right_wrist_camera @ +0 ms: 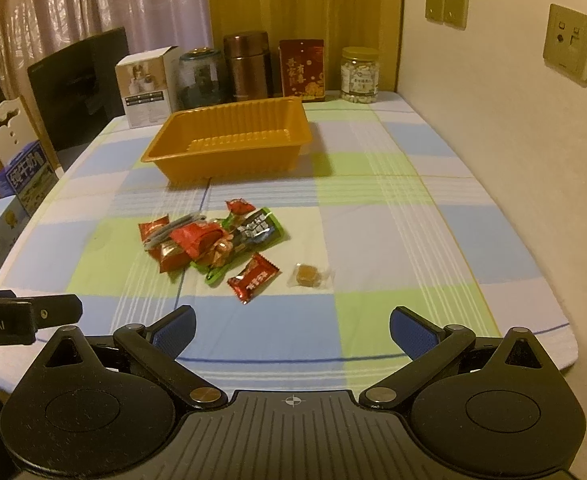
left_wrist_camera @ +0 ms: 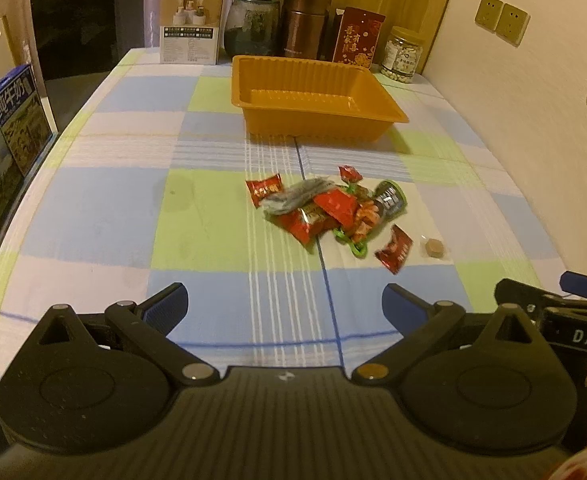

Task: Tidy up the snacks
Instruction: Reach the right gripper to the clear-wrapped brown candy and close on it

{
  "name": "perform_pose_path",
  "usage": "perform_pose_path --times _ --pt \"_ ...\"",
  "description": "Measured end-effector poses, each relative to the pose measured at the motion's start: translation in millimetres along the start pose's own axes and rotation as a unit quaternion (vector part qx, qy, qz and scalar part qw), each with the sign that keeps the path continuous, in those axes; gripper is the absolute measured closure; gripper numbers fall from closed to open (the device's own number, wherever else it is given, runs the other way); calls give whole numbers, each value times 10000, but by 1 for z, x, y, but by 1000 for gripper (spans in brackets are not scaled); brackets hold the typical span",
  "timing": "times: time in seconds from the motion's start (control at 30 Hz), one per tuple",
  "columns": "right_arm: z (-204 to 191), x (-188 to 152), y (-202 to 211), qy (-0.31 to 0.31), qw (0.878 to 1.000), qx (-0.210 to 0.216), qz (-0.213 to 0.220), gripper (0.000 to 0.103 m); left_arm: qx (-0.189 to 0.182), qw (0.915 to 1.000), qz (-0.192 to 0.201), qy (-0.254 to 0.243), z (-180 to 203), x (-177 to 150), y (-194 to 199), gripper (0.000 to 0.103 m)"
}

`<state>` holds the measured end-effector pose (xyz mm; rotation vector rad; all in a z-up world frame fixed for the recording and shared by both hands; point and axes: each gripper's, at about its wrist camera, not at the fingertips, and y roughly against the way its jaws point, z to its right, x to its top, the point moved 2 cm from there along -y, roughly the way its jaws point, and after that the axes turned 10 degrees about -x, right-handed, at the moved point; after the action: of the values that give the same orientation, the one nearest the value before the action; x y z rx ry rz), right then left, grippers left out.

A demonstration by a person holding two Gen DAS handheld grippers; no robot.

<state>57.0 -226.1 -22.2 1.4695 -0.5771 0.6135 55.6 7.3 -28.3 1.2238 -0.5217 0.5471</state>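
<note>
Your left gripper (left_wrist_camera: 284, 307) and right gripper (right_wrist_camera: 292, 329) are both spread wide, holding nothing. Orange tray (left_wrist_camera: 377, 92), upper centre, sits empty; snack pile (left_wrist_camera: 325, 208) lies mid-frame.

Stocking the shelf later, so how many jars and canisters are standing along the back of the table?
3: a dark glazed jar, a copper canister beside it, and a clear jar of pale pieces nearest the wall. Others could hide behind the boxes.
</note>
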Motion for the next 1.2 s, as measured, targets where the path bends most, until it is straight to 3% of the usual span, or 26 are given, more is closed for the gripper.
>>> perform_pose_path --times 0.2,0.3,0.57,0.67,0.97,1.2 --pt "4 1 -28 -107 9999 -84 8 1 52 10000 34 -76 -11 9 -28 0" --pt "6 2 -48 -164 9998 -79 -73 16 14 10000 12 -83 -17 12 -43 0" --pt "5 5 -96 -223 9994 -161 -188 24 -67 9994 -248 -218 -19 17 -81 1" --pt "3 5 -111 -224 9993 -162 -268 30 -150 9991 -288 -261 -17 16 -91 7" --pt "-2 9 -144 714 9957 -379 -449 33 -175 9987 -362 -305 -18 13 -104 7" --pt "-1 14 -159 1160 9925 -133 -360 34 -260 9987 -390 -182 -18 10 -108 7"
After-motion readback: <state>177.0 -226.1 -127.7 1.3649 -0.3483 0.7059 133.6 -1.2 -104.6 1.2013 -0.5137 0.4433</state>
